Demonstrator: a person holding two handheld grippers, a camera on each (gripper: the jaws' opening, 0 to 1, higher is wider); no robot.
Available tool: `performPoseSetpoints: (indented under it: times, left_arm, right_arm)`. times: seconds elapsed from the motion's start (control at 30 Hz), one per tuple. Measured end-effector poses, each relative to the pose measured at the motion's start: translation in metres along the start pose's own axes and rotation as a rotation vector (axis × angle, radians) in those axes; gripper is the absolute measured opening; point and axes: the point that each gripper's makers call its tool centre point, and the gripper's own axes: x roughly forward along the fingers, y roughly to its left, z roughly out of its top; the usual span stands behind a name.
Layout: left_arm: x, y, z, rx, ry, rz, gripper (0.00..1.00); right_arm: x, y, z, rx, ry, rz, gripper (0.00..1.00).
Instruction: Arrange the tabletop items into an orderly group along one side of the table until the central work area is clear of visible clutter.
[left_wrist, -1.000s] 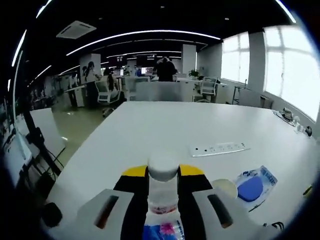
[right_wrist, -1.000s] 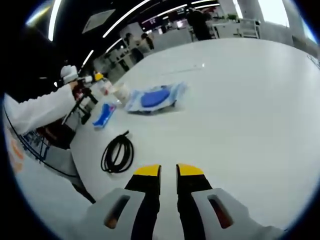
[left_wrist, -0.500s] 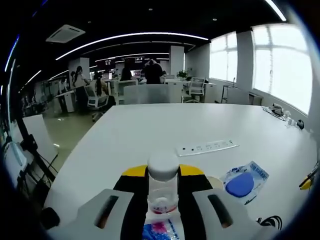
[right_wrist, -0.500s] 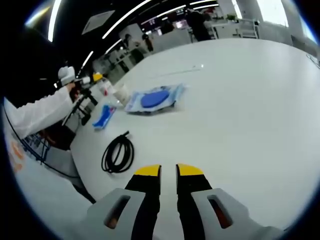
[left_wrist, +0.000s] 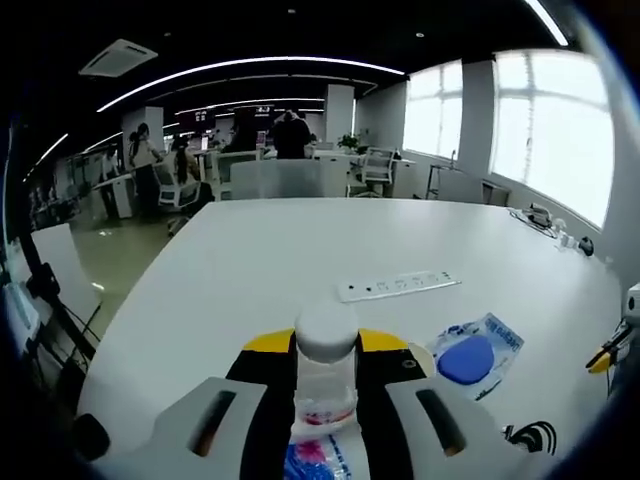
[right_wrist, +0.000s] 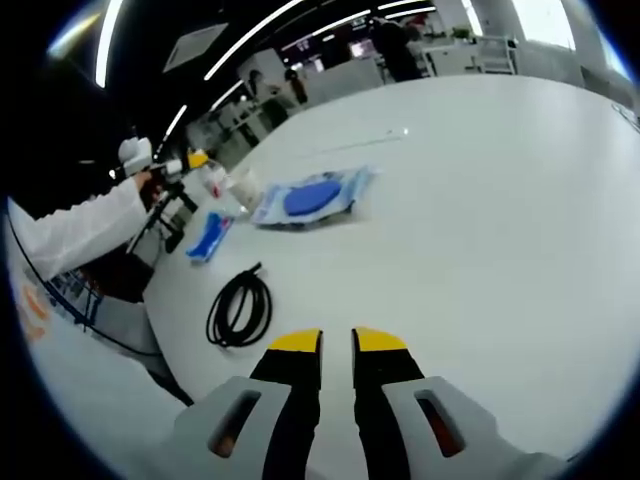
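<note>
A clear plastic bottle (left_wrist: 325, 375) with a white cap stood clamped between the yellow-tipped jaws of the left gripper (left_wrist: 326, 345), its pink-and-blue label showing low at 6 o'clock in the left gripper view, above the near edge of a white table (left_wrist: 300, 250). Broad bare tabletop stretched away toward 12 o'clock, where the far edge met an open office of desks and chairs, and the left edge fell to the floor around 9 o'clock. A white power strip (left_wrist: 398, 286) lay flat at about 1 o'clock of the bottle, well apart from it. Just beside the gripper at 3 o'clock lay a clear bag holding a blue disc (left_wrist: 472, 353), with a coiled black cable (left_wrist: 528, 436) near the table edge at 4 o'clock. In the right gripper view, the right gripper (right_wrist: 336, 342) held nothing, its jaws nearly closed with only a thin gap between the yellow tips, over bare table with open surface running to 1 o'clock. The cable (right_wrist: 238, 308) sat at 10 o'clock of those tips, a small blue packet (right_wrist: 208, 236) beyond it, the bag (right_wrist: 312, 196) at 12 o'clock, and a person's white sleeve (right_wrist: 75, 232) reached in at 9 o'clock.
</note>
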Motion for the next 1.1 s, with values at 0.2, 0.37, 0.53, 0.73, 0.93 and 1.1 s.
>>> performPoseSetpoints:
  times: [0.2,0.37,0.53,0.73,0.93,1.1]
  left_arm:
    - [0.000,-0.003,0.001,0.018,-0.014,-0.036,0.20]
    - [-0.002,-0.005,-0.002,0.039,-0.024,-0.056,0.21]
    - [-0.002,-0.003,-0.001,0.041,-0.041,-0.059,0.21]
    - [-0.005,-0.003,0.001,0.024,-0.064,-0.041,0.42]
    - [-0.018,-0.005,-0.002,0.043,-0.079,-0.003,0.60]
    - [-0.040,-0.017,0.004,0.104,-0.111,0.026,0.66]
  right_arm:
    - [0.000,-0.001,-0.002,0.004,0.004,0.002,0.09]
    - [0.001,0.001,-0.002,0.003,0.005,0.007,0.09]
    - [0.002,0.002,-0.004,0.004,0.008,0.013,0.09]
    - [0.000,0.001,-0.004,0.011,0.003,0.016,0.09]
    - [0.000,-0.001,-0.005,0.019,-0.003,0.013,0.10]
    - [0.000,0.000,-0.006,0.021,-0.002,0.021,0.11]
